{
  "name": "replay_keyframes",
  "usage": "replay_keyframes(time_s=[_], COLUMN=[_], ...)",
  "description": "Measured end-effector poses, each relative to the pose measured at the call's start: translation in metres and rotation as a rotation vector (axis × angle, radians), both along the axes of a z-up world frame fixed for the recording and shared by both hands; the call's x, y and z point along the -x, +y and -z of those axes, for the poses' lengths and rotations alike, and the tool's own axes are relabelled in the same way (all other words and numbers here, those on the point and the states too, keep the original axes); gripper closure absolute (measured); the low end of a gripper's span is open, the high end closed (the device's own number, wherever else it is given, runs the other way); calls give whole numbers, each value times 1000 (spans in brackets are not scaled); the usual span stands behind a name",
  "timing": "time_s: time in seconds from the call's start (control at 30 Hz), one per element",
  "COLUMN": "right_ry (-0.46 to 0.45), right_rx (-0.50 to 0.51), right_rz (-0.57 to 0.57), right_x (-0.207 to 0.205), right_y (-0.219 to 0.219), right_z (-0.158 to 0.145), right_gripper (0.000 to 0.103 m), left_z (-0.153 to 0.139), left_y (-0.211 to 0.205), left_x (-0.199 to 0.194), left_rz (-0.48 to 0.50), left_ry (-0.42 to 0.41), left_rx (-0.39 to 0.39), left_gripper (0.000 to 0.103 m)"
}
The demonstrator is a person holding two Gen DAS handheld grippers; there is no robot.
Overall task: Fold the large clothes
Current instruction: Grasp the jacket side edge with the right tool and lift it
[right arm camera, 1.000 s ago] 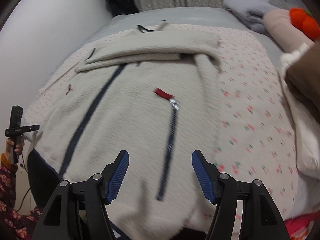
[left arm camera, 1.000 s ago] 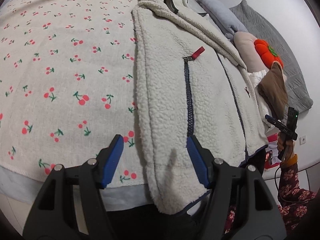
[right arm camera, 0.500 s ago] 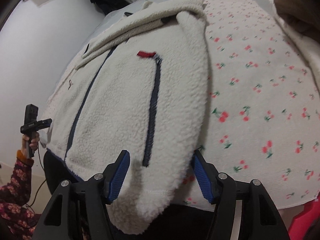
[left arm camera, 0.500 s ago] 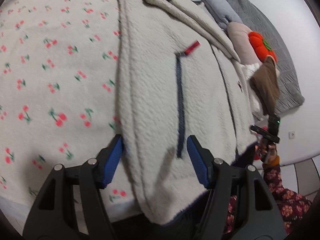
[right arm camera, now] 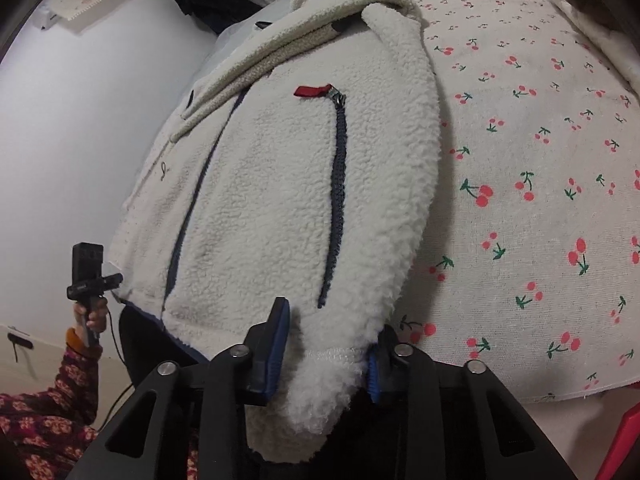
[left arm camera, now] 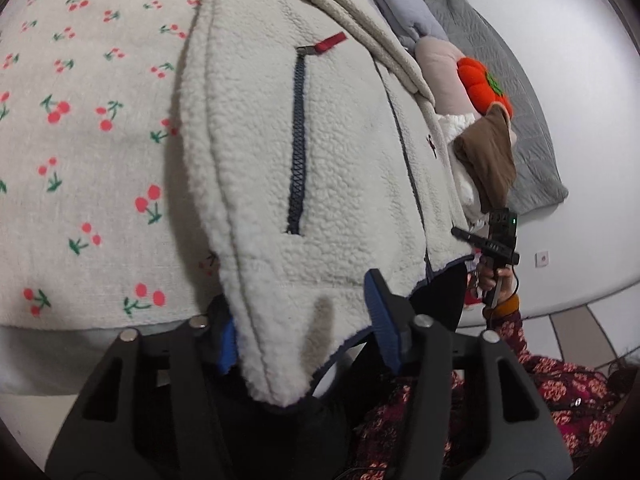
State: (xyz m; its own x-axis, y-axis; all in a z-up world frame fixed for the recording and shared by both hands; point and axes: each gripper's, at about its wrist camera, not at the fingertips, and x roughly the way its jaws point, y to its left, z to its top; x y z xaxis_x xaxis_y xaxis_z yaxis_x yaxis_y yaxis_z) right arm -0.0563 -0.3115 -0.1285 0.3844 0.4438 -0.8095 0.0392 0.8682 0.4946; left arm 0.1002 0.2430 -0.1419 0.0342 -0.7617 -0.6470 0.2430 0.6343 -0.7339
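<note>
Both grippers lowered onto cream fleece jacket [left arm camera: 320, 152] [right arm camera: 272, 184] on cherry-print bedspread [left arm camera: 80, 160]: left gripper [left arm camera: 304, 336] and right gripper [right arm camera: 324, 352] jaws just narrowed, each pinching its hem corner.

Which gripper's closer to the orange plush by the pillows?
Right. Both jaws have just been closing on the fleece jacket hem: right gripper at the corner nearest the orange plush, left gripper at the opposite corner.

A home bedroom: a bed [left arm camera: 80, 240] under a cherry-print cover, with pillows [left arm camera: 404, 12] at its head.
</note>
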Motion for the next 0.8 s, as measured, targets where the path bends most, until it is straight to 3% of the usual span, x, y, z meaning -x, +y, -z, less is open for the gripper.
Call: replay_keyframes(time_s=[0.13, 0.3, 0.57, 0.8], right_ry=[-12, -63, -152, -236], right_rx=[8, 1, -36, -25], right_rz=[23, 57, 76, 86], right_x=[2, 7, 3, -3], right_y=[3, 8, 13, 14], right_z=[-5, -22, -54, -82], right_gripper=[86, 89, 90, 90], left_z=[-1, -19, -54, -82], left_y=[9, 5, -1, -6], left_x=[1, 10, 5, -13], left_rz=[-62, -127, -188, -227], left_ry=[12, -32, -121, -182], left_rx=[11, 45, 212, 311], left_gripper=[85, 88, 90, 90])
